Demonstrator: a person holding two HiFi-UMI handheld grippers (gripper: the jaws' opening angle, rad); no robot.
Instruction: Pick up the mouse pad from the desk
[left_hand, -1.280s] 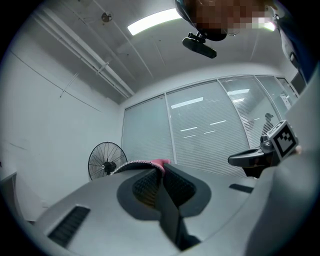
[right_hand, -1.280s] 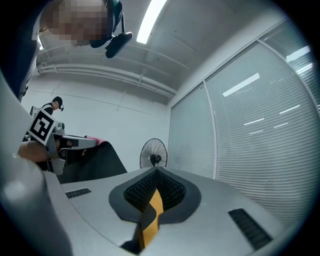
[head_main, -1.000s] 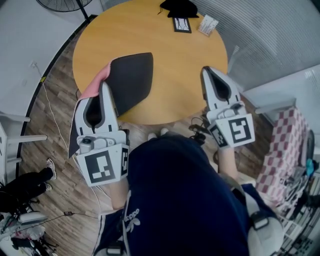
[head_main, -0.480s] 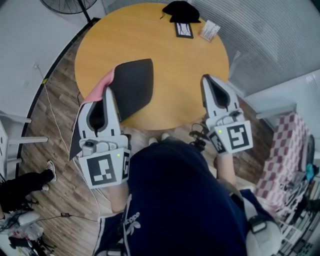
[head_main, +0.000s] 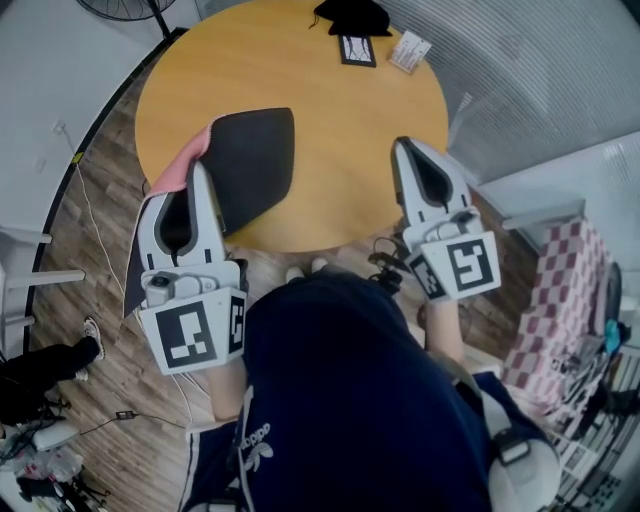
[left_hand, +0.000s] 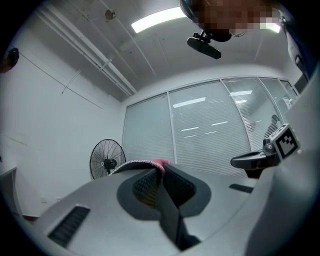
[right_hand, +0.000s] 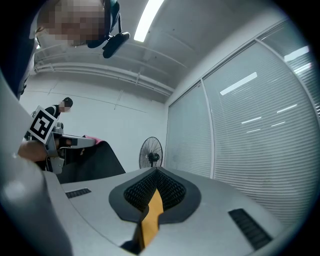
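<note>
Step in hand: the mouse pad (head_main: 250, 160) is judged as good as picked up; it is clamped at its pink-backed border by the left tool (head_main: 203, 165), whose jaws are closed on it in the left gripper view (left_hand: 161, 167).
Pad position: it is held over the near-left edge of the worktop (head_main: 340, 130), one end hanging below that edge; whether its far corner rests on the wood cannot be told.
Right tool (head_main: 402, 145): jaws together, nothing held, parked at the near-right edge.
Next move: a clear raise is judged to be needed, with the clamp kept firm, since the pad is limp.
Edges: the hanging end could be dragged against the rim.
Open room: the middle is bare; a black item (head_main: 352, 15) and a card (head_main: 357, 50) lie at the far edge, well apart.
</note>
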